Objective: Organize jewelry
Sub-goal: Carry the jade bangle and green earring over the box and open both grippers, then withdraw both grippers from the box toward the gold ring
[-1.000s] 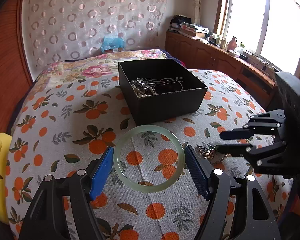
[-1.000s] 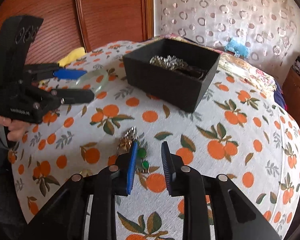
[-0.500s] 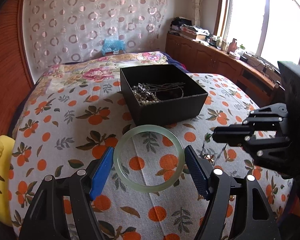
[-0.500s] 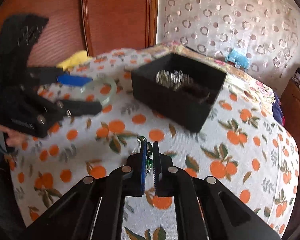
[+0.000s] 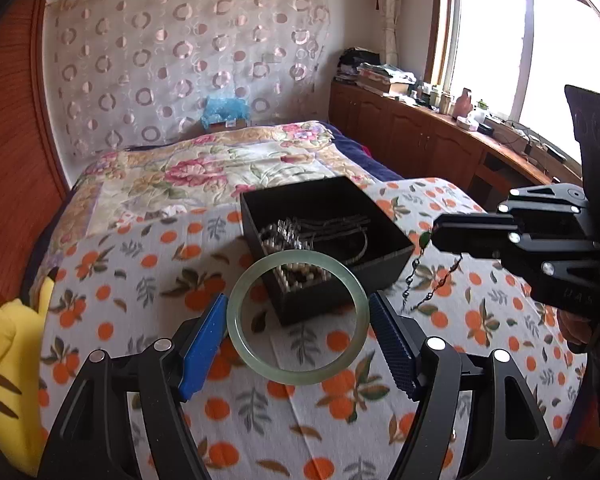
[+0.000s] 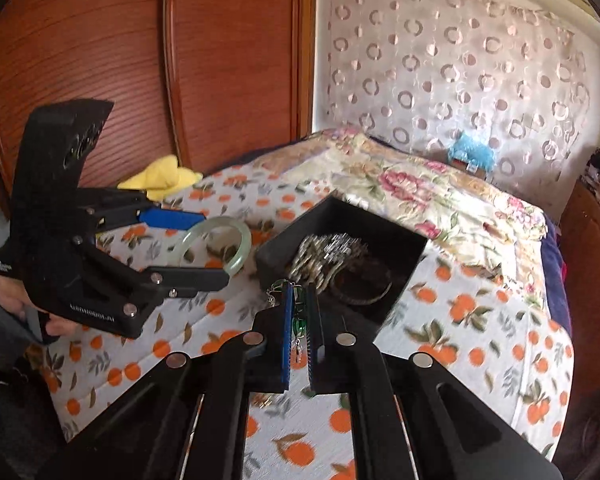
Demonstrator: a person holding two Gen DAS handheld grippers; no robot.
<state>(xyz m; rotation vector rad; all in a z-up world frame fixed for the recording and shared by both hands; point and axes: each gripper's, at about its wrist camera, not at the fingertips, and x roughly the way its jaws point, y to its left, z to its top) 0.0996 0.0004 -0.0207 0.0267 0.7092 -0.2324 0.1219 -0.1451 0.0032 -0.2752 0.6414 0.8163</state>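
My left gripper [image 5: 298, 320] is shut on a pale green jade bangle [image 5: 240, 300], held in the air just in front of the black jewelry box [image 5: 384, 258]; it also shows in the right wrist view [image 6: 214, 250] with the bangle [image 6: 242, 248]. My right gripper [image 6: 299, 312] is shut on a green-stone necklace [image 6: 300, 324], lifted near the box [image 6: 276, 256]. In the left wrist view the right gripper [image 5: 436, 236] dangles the necklace chain [image 5: 416, 276] beside the box's right corner. The box holds several chains and beads.
The bed [image 5: 112, 276] has an orange-print sheet and a floral quilt [image 5: 220, 164] behind. A yellow cloth [image 5: 8, 344] lies at the left edge. A wooden wardrobe [image 6: 140, 60] and a window-side cabinet [image 5: 420, 136] flank the bed.
My right gripper closed on the necklace and lifted it off the sheet toward the box. My left gripper raised the bangle and moved it closer to the box.
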